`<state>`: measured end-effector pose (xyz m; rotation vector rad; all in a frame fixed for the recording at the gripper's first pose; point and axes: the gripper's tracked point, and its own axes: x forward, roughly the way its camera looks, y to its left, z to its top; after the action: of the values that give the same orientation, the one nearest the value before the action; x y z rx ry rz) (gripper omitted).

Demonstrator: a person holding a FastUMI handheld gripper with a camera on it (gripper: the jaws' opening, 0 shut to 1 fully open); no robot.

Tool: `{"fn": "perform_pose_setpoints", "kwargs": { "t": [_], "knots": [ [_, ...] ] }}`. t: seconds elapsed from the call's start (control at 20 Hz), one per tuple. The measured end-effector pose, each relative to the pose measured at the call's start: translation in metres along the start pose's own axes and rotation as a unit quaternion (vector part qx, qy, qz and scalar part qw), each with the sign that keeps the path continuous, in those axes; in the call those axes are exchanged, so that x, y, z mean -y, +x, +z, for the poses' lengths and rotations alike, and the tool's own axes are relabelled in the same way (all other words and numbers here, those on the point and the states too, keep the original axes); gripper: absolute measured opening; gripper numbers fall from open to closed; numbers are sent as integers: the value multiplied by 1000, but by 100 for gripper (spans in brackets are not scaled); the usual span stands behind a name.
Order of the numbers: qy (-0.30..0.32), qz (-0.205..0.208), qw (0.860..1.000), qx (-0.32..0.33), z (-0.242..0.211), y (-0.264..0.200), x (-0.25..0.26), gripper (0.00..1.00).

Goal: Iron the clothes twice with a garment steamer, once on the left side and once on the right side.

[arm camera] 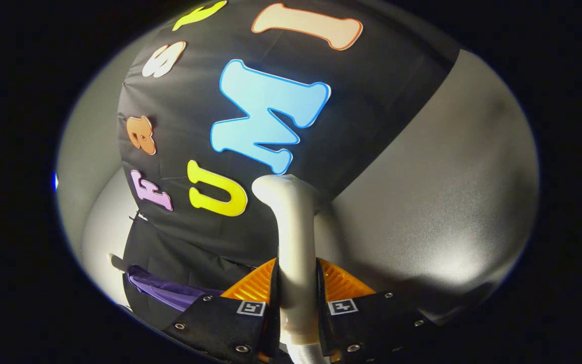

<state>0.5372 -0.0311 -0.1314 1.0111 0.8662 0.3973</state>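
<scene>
A: Steamer handle [295,242] — appearance?

B: Cream-white, smooth, matte. Rises as a straight shaft, then bends over at the top into a rounded nose aimed toward the black cloth wall [250,242]. Ribbed pale hose joined at its lower end, just at the base of the fingers.

A: Position relative to gripper [296,303]?

B: Seated between the two fingers, running up the middle and out beyond the tips. Both fingers [248,290] pressed against the shaft, one each side; clenched on it, no gap visible.

A: Clothes?

B: Purple garment [167,290], folded and shadowed, low beside the left-hand finger, in front of the wall. Not touching the steamer handle; nose well apart from it.

A: Surroundings?

B: Grey booth panel [437,202] beyond the right-hand finger, pale panel past the wall's far edge. View strongly tilted.
</scene>
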Motion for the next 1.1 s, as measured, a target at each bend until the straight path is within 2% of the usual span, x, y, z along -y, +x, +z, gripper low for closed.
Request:
{"fn": "perform_pose_setpoints", "kwargs": {
  "t": [0.25,0.45,0.7,1.1],
  "knots": [
    [-66,9,998,18,-27,-30,-26,29],
    [-78,34,996,20,-60,-63,-48,29],
    [-108,6,991,81,-92,-104,-52,29],
    [-155,-22,976,152,-174,-172,-68,29]
  ]
}}
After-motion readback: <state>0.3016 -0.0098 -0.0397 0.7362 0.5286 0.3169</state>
